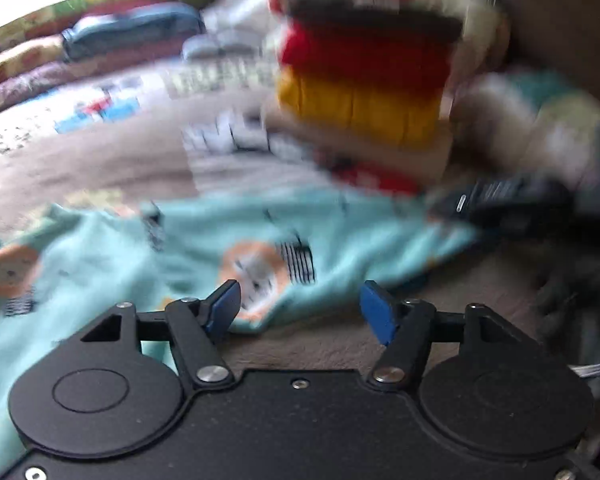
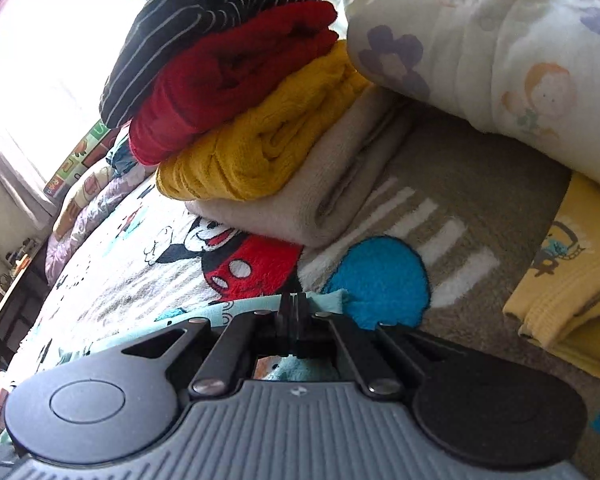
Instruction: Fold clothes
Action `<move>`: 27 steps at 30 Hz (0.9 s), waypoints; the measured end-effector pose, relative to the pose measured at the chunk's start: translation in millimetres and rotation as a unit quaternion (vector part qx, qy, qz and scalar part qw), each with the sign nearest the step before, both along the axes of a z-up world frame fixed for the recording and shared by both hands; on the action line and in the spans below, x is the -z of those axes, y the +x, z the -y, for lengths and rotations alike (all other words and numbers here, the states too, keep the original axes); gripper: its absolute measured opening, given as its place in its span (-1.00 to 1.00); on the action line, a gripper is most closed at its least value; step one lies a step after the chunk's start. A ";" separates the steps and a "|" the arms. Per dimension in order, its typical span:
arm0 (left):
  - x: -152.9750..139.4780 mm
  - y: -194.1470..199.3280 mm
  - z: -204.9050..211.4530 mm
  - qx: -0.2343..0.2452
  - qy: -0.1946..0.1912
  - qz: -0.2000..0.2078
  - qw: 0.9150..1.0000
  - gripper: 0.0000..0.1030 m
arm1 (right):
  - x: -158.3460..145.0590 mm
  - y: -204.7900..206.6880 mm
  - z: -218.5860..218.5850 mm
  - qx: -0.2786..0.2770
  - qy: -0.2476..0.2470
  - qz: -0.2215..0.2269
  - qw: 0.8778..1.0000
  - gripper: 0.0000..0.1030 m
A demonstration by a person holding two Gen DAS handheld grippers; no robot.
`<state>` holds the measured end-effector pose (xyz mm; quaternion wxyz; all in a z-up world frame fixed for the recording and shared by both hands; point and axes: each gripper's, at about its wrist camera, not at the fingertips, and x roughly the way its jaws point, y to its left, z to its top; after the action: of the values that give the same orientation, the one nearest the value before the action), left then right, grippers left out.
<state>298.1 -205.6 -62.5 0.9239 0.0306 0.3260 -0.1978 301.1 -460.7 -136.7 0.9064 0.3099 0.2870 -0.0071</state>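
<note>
Mint-green printed garment (image 1: 112, 256): in the left wrist view it is seen spread loosely and unfolded on the blanket-covered bed (image 1: 100, 160), on the near side of the stack of folded clothes (image 1: 364, 92). The left gripper (image 1: 300, 312) is shown with its blue pads (image 1: 225, 304) set wide apart; nothing is held between them, and the garment's hem lies just beyond the tips. This view is blurred, so fine detail is not resolved. The right gripper (image 1: 500, 204) is glimpsed at the garment's far edge, just beside the stack.

In the right wrist view the right gripper (image 2: 294, 304) is shown with jaws fully closed, a thin fold of the mint fabric (image 2: 328, 298) being pinched at their tips, near the foot of the stack (image 2: 240, 112). Four folded pieces are counted in that stack: striped black, red, mustard and beige, top to bottom. One yellow garment (image 2: 572, 292) lies well apart from the stack, unfolded.

Progress is judged partial: four items appear done, and at least the mint and yellow garments are left.
</note>
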 end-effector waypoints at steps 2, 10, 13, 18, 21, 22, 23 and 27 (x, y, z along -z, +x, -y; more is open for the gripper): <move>-9.5 -14.6 -32.3 -0.029 -0.016 0.007 0.999 0.28 | -8.6 -4.8 -5.8 0.008 -0.022 0.006 1.000 -0.85; -8.5 -70.5 -169.0 -0.153 -0.028 0.007 0.988 0.28 | -50.9 -12.7 -87.2 -0.110 -0.097 0.094 0.985 -0.61; -3.8 -72.7 -196.6 -0.180 -0.033 0.001 0.983 0.28 | -48.0 -1.2 -139.3 -0.201 -0.133 0.090 0.966 -0.66; -0.1 -77.7 -199.6 -0.142 -0.037 -0.008 0.989 0.28 | -26.6 18.7 -178.7 -0.265 -0.206 0.021 0.942 -0.73; -3.6 -85.9 -162.4 -0.071 -0.038 0.001 0.997 0.28 | -24.6 26.9 -144.0 -0.222 -0.151 0.005 0.963 -0.93; -3.5 -88.9 -146.8 -0.048 -0.048 -0.001 0.998 0.28 | -24.4 26.6 -139.2 -0.214 -0.152 0.004 0.965 -0.92; 0.0 -95.5 -123.3 -0.007 -0.041 -0.007 0.999 0.28 | -23.8 26.5 -135.8 -0.208 -0.153 0.003 0.966 -0.92; 14.5 -139.3 -48.8 0.077 0.039 0.011 0.996 0.27 | -17.5 28.0 -139.3 -0.208 -0.163 0.002 0.965 -0.92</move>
<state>158.8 -156.8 -77.0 0.9076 0.0932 0.3203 -0.2549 329.1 -321.4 -119.3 0.9269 0.0917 0.3377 0.1354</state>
